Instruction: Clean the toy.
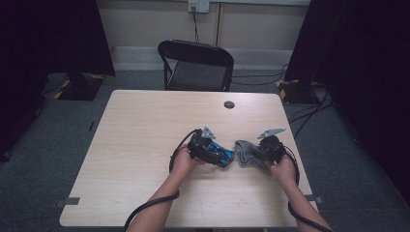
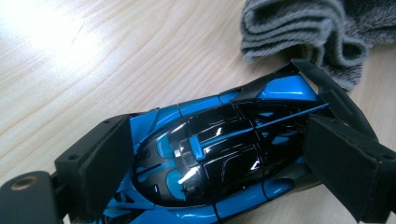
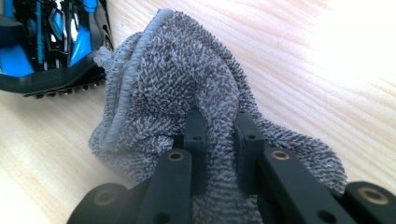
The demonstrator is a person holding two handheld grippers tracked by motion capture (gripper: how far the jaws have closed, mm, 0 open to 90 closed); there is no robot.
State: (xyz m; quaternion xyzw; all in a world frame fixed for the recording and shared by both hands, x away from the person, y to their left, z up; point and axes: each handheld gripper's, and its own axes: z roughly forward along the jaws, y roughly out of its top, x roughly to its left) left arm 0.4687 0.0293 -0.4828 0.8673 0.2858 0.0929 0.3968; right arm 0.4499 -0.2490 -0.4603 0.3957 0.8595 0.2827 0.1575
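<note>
table (image 1: 145, 145): bare wood | chair (image 1: 196, 65): black, folding, behind table

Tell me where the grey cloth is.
In the high view the grey cloth lies on the table's near right, pinched by the right hand-held gripper, beside the blue toy car.

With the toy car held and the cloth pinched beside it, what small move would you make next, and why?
Probably bring the grey cloth onto the blue toy car. The right gripper pinches the cloth just short of the car's end; the left gripper clamps the car against the table.
</note>
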